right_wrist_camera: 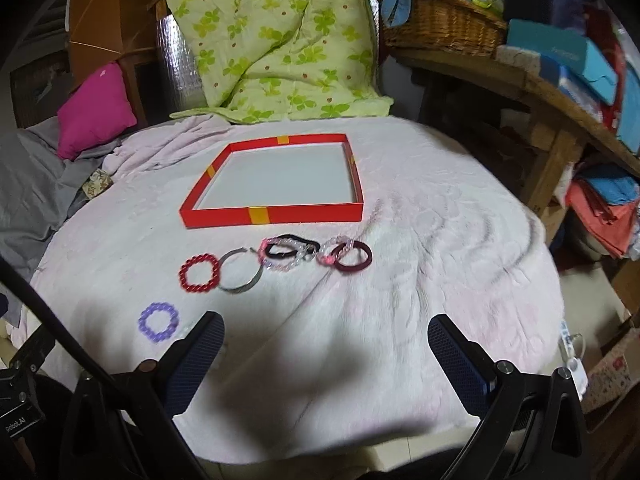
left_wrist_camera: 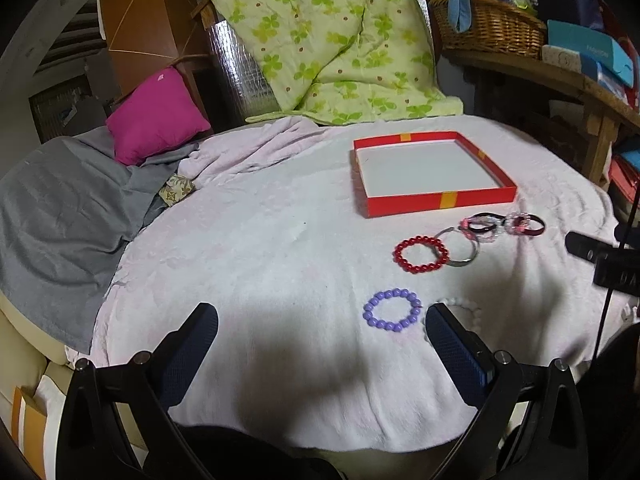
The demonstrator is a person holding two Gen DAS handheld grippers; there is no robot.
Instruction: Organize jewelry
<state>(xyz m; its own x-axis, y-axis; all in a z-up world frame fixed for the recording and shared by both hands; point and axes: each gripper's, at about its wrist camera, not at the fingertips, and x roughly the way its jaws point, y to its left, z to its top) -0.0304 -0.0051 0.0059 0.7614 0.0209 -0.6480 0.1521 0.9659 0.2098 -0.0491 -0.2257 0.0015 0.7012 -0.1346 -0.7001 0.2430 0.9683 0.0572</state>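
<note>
While both grippers' fingers point(left_wrist_camera: 452, 344) gape empty, beaded bracelets point(right_wrist_camera: 199, 272) lie beside red tray point(right_wrist_camera: 272, 216).

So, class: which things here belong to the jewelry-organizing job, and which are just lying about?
Job:
red box lid
red bead bracelet
purple bead bracelet
silver bangle
maroon band

Lying about:
magenta pillow
green floral quilt
wicker basket

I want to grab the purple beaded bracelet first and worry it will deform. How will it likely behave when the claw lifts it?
The purple beaded bracelet is a ring of separate round beads, so probably strung and floppy: pinched at one side, it should sag into a loop. The beads look smooth and glossy, so may slip between the pads. It seems light, and the soft blanket should stop it rolling.
</note>
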